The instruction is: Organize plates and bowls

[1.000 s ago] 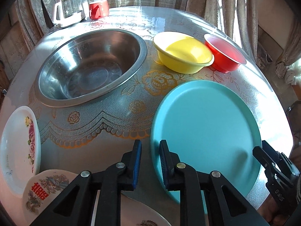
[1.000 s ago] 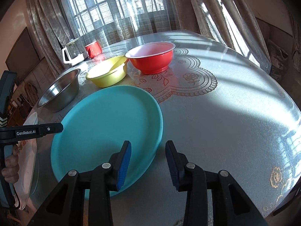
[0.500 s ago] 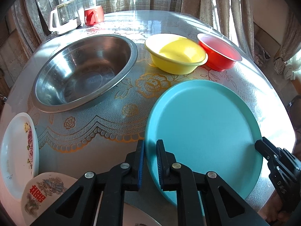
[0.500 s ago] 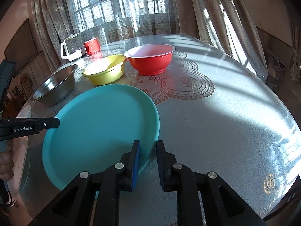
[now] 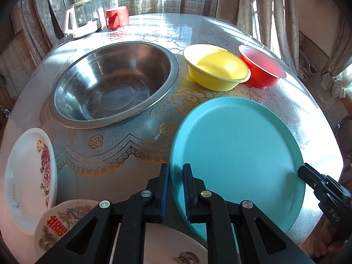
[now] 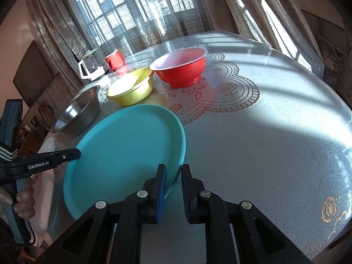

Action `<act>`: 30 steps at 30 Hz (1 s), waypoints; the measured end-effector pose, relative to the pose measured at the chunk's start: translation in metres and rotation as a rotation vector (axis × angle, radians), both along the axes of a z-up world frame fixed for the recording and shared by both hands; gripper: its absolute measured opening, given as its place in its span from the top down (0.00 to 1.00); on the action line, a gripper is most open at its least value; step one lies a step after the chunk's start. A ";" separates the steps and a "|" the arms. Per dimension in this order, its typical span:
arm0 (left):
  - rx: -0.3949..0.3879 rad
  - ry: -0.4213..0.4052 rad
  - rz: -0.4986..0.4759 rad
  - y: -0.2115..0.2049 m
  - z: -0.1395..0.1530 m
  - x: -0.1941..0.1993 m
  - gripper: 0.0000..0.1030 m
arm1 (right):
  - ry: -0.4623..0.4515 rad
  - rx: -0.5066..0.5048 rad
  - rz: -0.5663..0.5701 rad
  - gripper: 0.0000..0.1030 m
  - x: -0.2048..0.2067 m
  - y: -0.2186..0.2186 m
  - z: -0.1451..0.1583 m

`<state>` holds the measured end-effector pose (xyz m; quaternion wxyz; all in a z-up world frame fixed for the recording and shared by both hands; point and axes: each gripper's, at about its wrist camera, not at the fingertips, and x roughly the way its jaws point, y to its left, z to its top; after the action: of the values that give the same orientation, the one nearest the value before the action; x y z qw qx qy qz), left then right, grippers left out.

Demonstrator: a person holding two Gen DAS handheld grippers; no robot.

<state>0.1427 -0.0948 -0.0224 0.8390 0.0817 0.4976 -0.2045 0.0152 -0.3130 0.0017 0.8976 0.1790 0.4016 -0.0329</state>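
Observation:
A large teal plate (image 5: pixel 237 154) is held by both grippers, its near side raised off the round table; it also shows in the right wrist view (image 6: pixel 125 151). My left gripper (image 5: pixel 175 189) is shut on its left rim. My right gripper (image 6: pixel 172 189) is shut on its right rim. A steel bowl (image 5: pixel 114 81), a yellow bowl (image 5: pixel 216 68) and a red bowl (image 5: pixel 261 68) stand behind the plate. A white flowered plate (image 5: pixel 28 176) lies at the left, with a plate bearing a red character (image 5: pixel 63 222) near it.
A glass jug (image 5: pixel 82 19) and a red mug (image 5: pixel 116 17) stand at the far edge by the curtains. The table (image 6: pixel 264 143) has a lace-patterned cover. Another white plate (image 5: pixel 167 250) lies under my left gripper.
Both grippers have shut on the teal plate's rim. The plate has tilted up off the table, and both views have shifted slightly.

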 end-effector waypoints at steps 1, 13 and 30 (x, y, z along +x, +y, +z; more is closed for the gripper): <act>-0.001 0.000 0.007 0.003 0.000 0.001 0.88 | -0.001 -0.002 0.006 0.86 0.001 0.004 0.000; 0.018 -0.029 0.050 0.018 0.000 0.004 0.88 | 0.015 -0.067 0.048 0.86 0.015 0.026 -0.005; 0.048 -0.066 0.093 0.024 0.005 -0.001 0.84 | 0.037 -0.128 0.083 0.82 0.019 0.042 -0.004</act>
<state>0.1419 -0.0711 -0.0175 0.8614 0.0851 0.4775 -0.1506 0.0340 -0.2709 -0.0025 0.9003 0.1039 0.4220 -0.0246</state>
